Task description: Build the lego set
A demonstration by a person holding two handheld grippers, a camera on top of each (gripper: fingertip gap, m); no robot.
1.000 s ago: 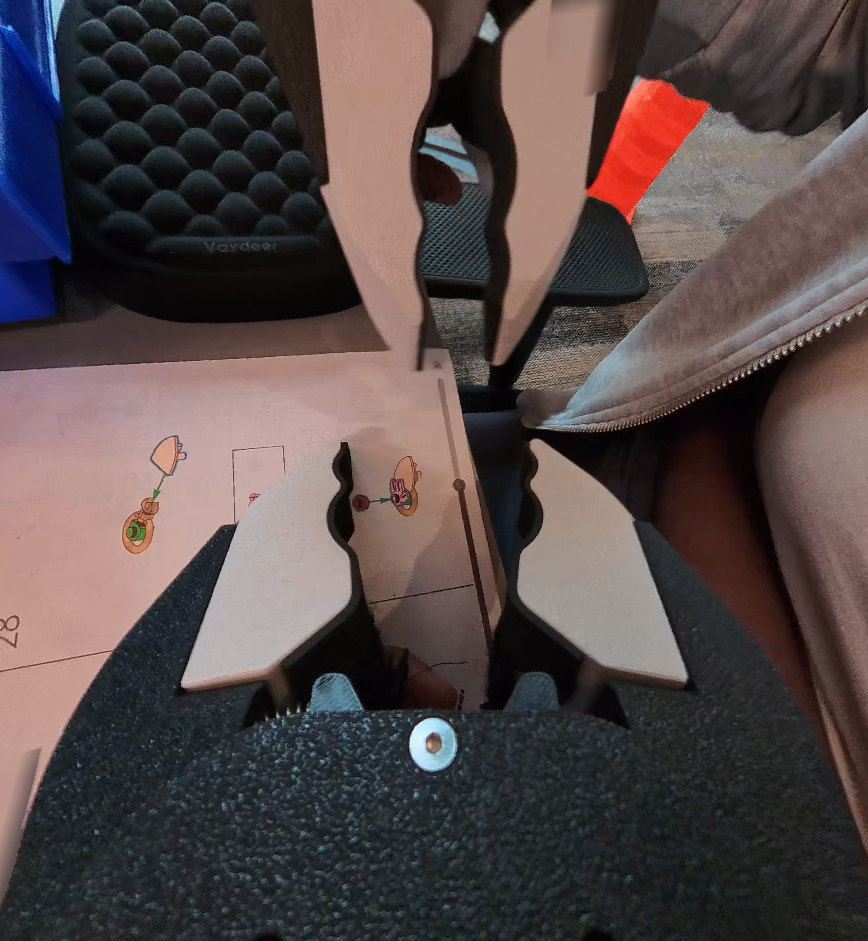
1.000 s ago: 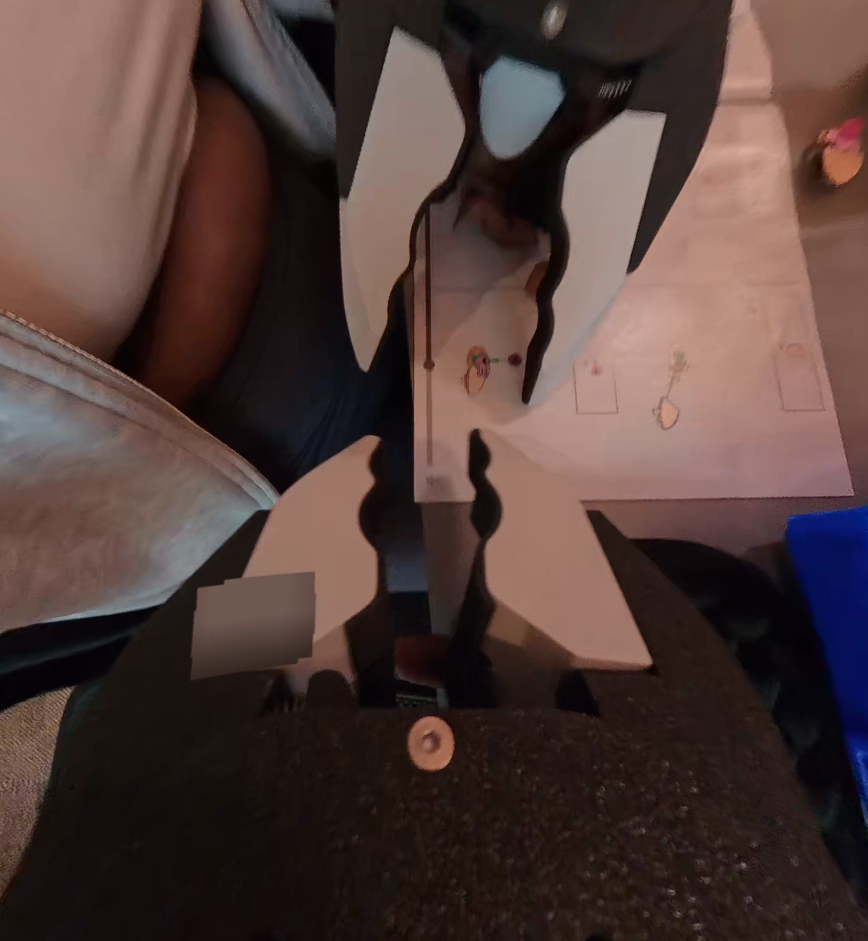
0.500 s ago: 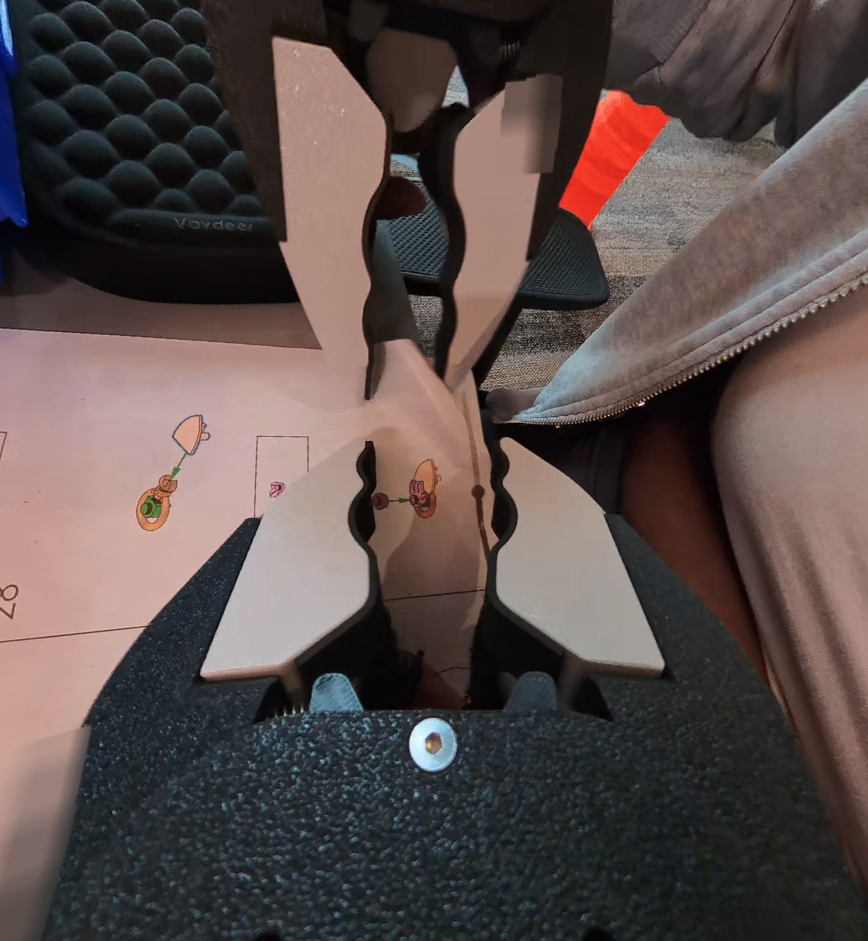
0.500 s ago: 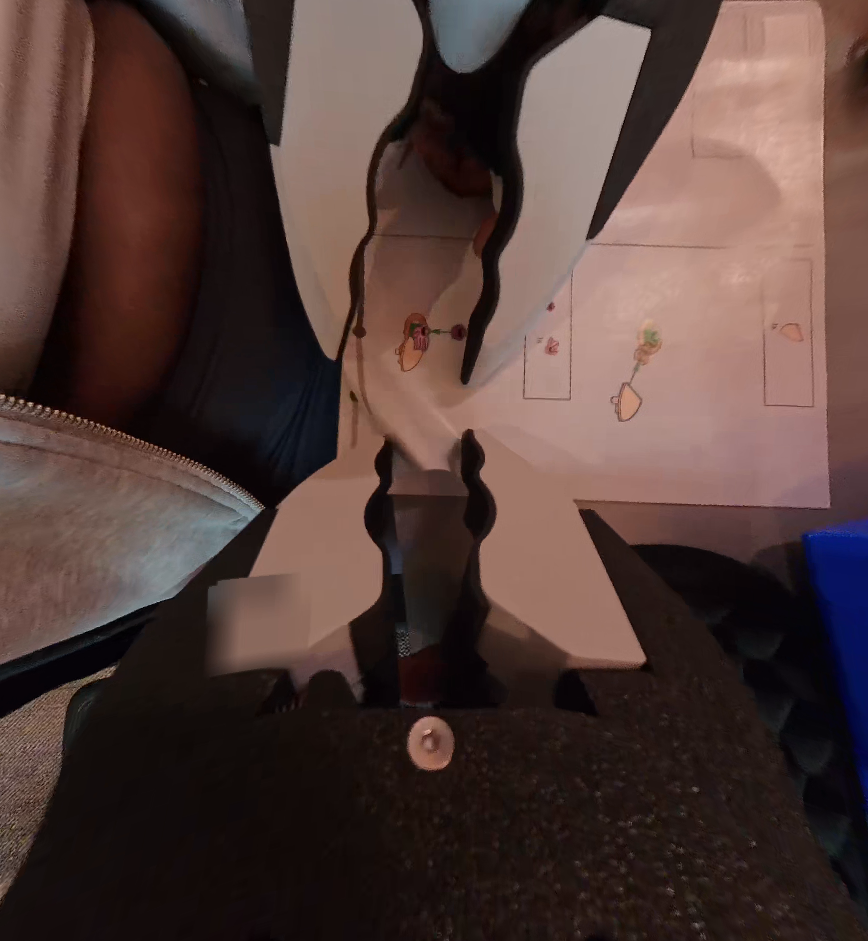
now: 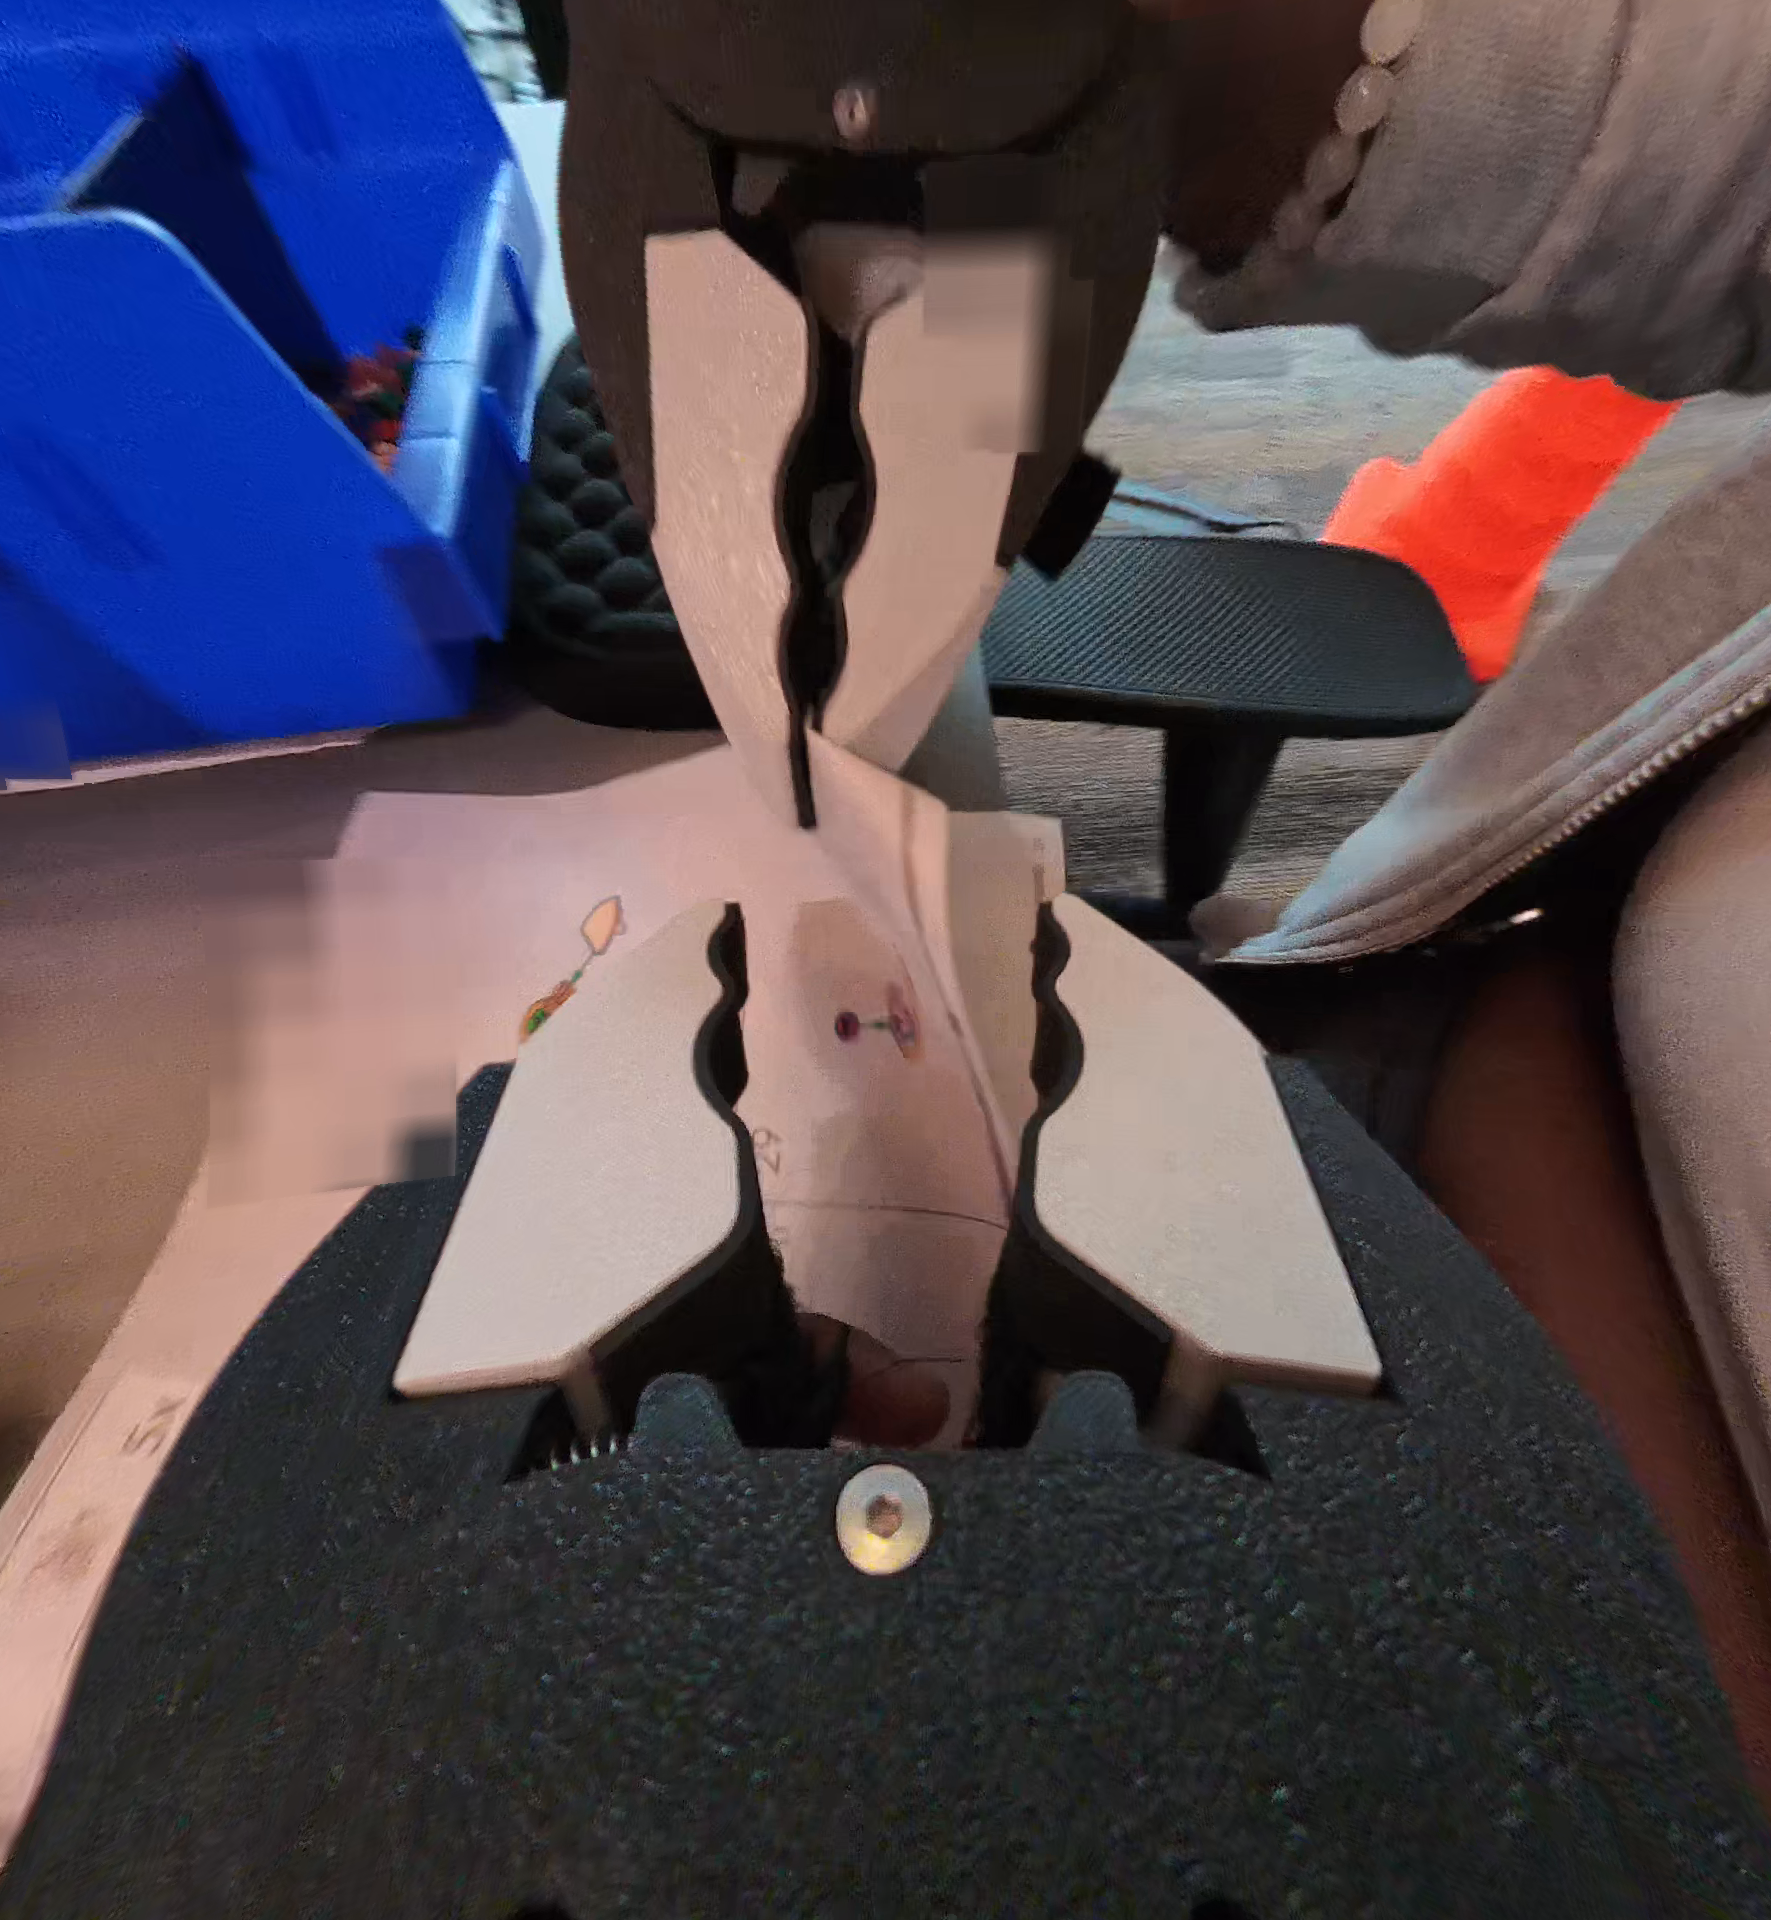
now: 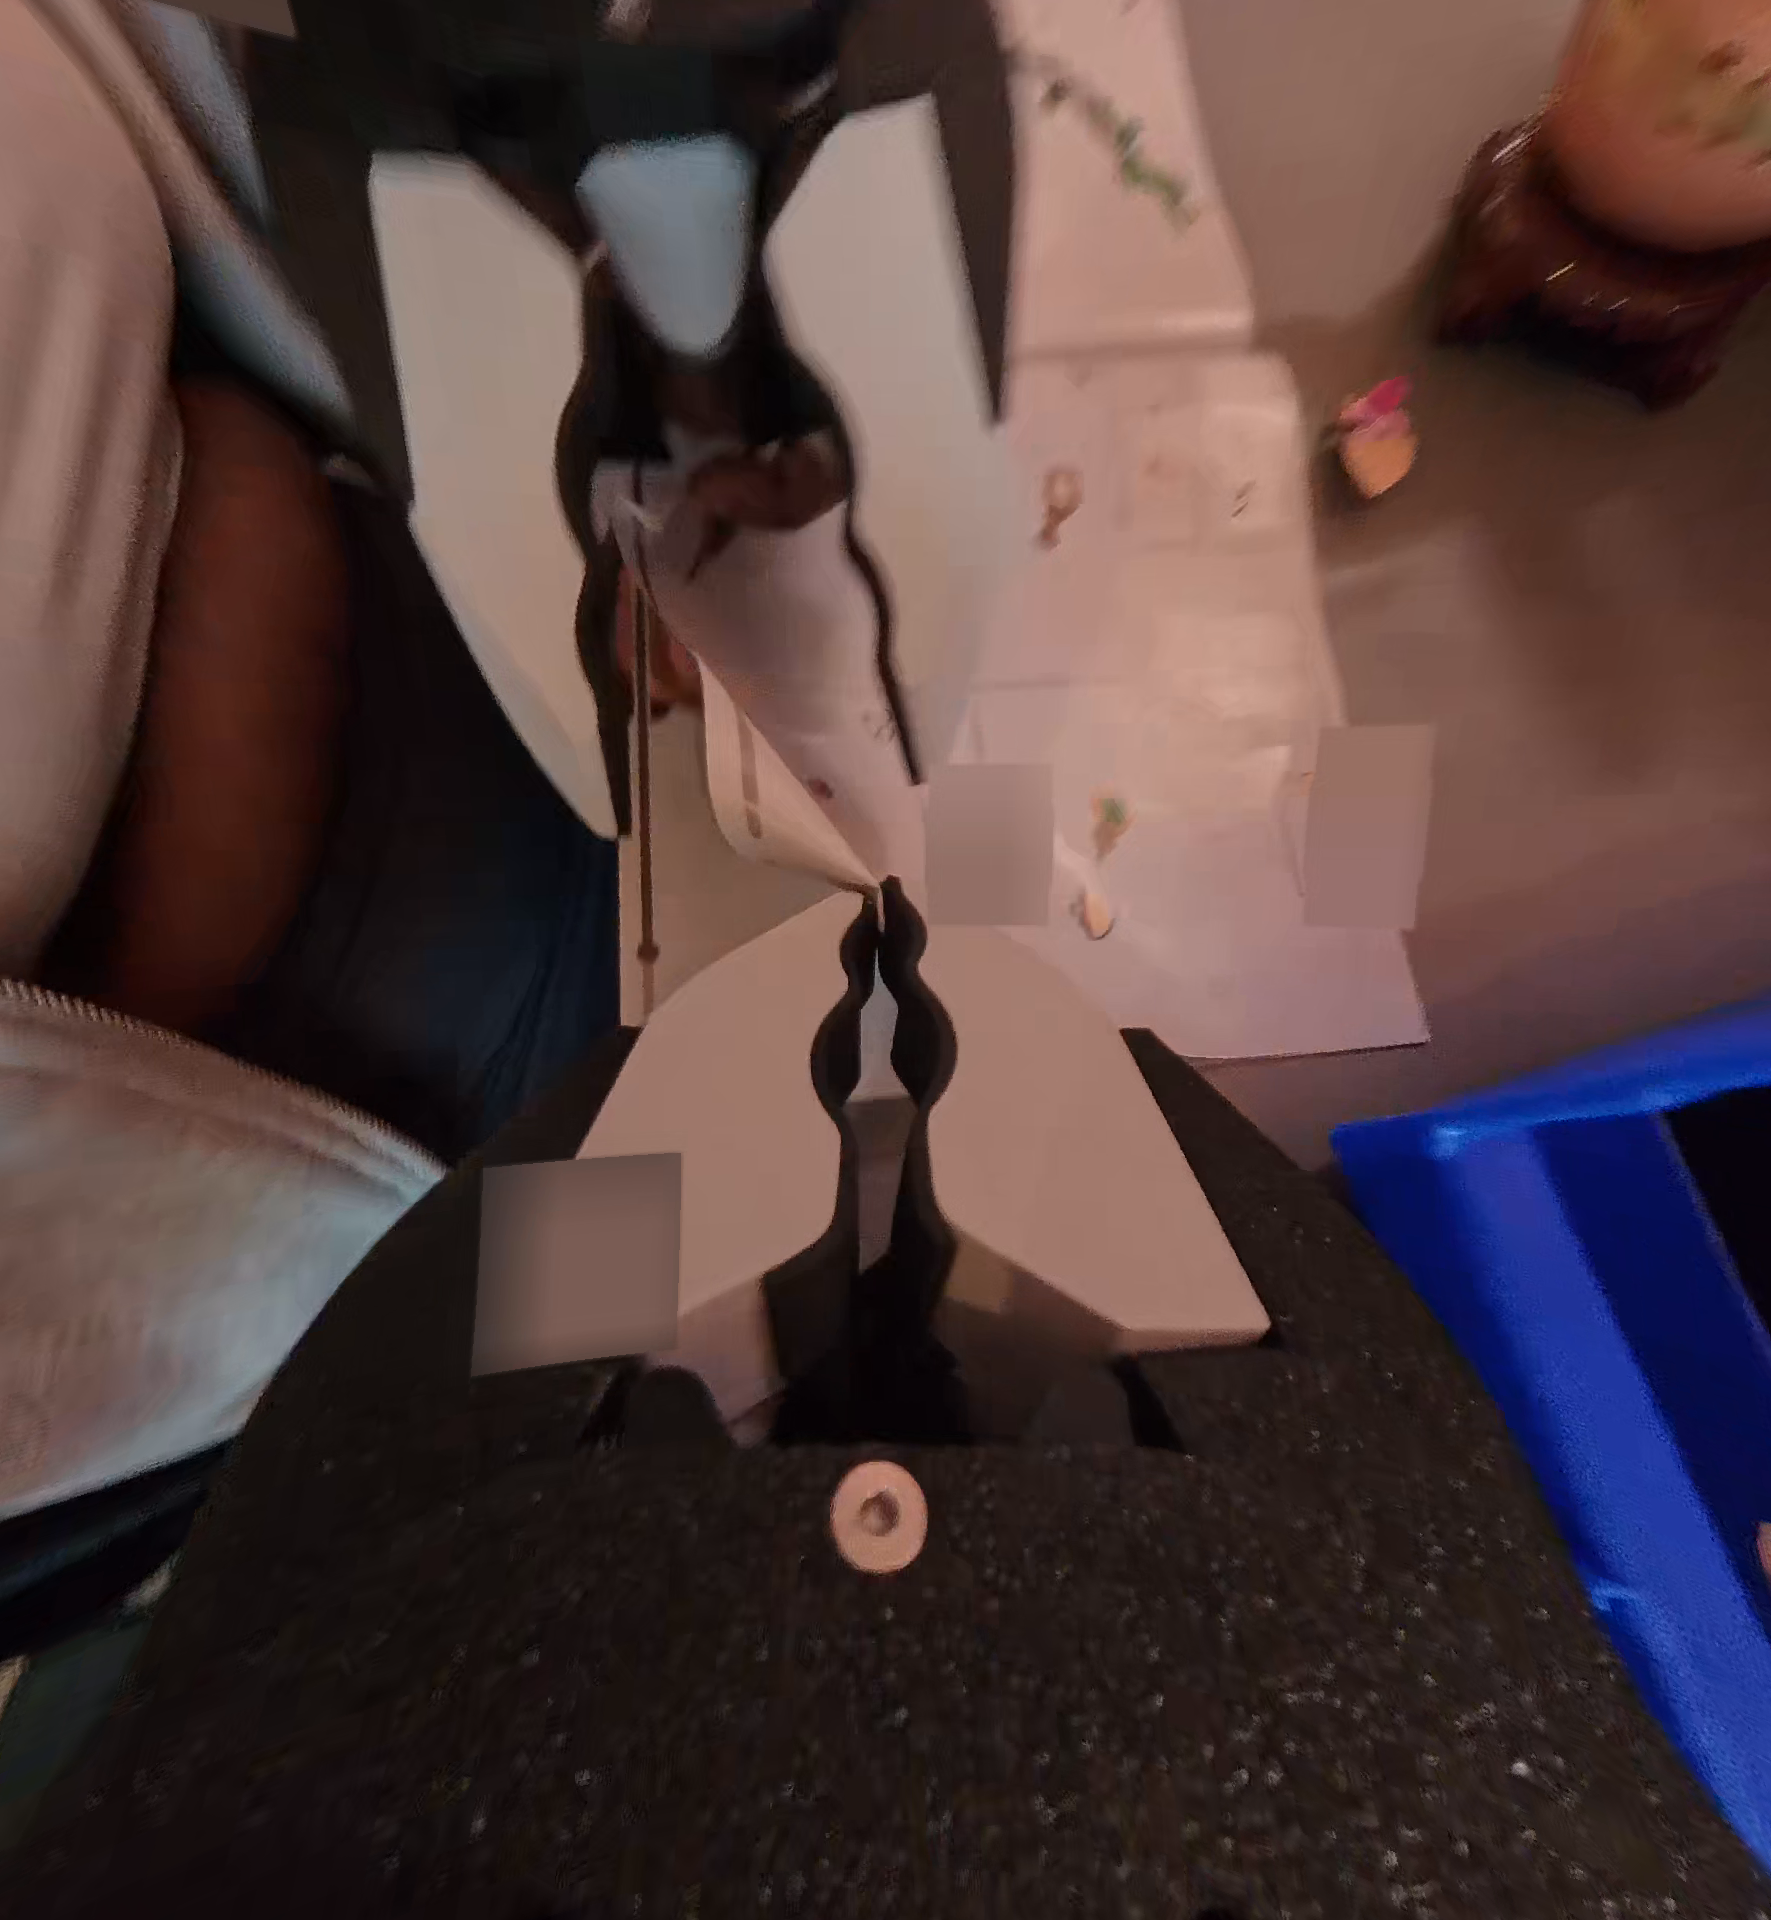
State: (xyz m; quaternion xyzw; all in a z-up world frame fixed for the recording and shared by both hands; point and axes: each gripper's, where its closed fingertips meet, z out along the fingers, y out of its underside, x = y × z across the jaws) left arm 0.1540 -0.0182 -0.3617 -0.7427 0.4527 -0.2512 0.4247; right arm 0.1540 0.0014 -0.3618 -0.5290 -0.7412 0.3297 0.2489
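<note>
Left wrist view: left tool point(image 5: 886, 940) spread wide over the instruction sheet point(image 5: 860, 1122); right tool point(image 5: 808, 800) opposite, tips pinched on the sheet's lifted page corner; blue bin point(image 5: 185, 416) behind on the table point(image 5: 81, 1039)
Right wrist view: right tool point(image 6: 881, 904) clamped on the sheet's point(image 6: 1224, 644) corner, page curling up; left tool point(image 6: 756, 810) gaping beyond; lego piece point(image 6: 1374, 442) lying well apart on the table point(image 6: 1587, 727)

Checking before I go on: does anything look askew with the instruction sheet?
Yes. The right gripper is shut on a corner of the instruction sheet, lifting it into a curled peak instead of lying flat. The left gripper is open beside it.
</note>
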